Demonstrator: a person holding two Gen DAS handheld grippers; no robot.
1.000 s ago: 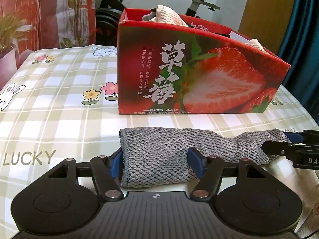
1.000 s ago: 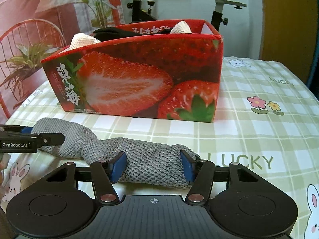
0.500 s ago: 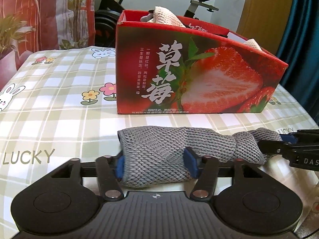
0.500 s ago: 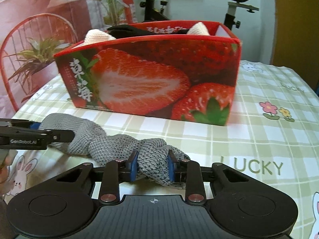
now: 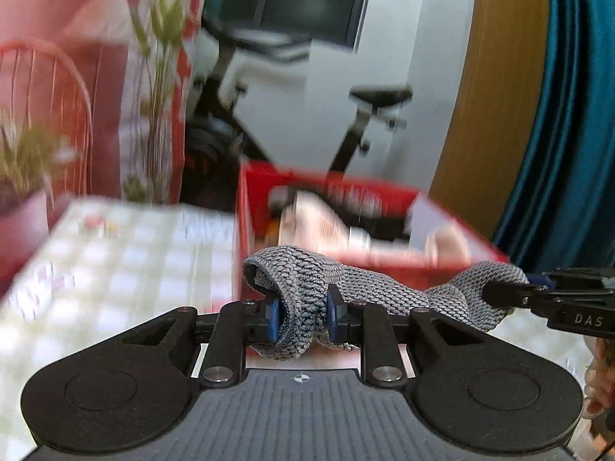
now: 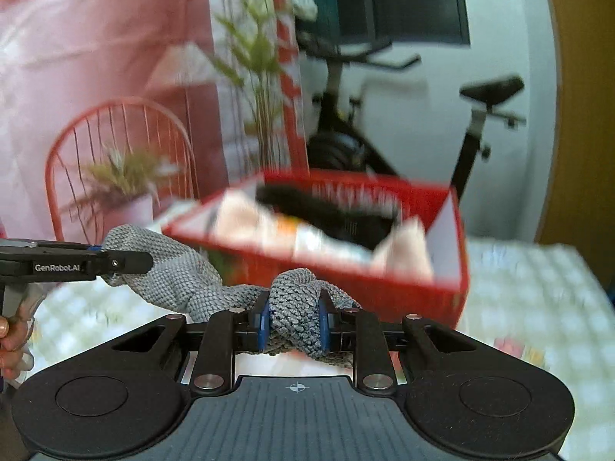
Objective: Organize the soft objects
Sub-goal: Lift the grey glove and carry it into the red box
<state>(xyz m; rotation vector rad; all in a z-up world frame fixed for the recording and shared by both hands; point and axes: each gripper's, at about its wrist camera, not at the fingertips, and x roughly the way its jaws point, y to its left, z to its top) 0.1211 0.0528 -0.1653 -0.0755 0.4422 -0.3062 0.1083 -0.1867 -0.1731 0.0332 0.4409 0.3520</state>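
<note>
My left tool [image 5: 300,317] and right tool [image 6: 294,324] are each tightening onto one end of the grey knitted cloth [image 5: 369,288], pads pressing it. I see it strung between them, clear of the bench [image 5: 127,253], in front of the red box [image 6: 453,269].

A table [image 6: 538,292] under a pale green-and-white checked cloth stretches ahead of both grippers. Directly on it, just beyond their fingers, stands an open red cardboard box [image 6: 434,292], blurred, with pale and dark soft things inside.
</note>
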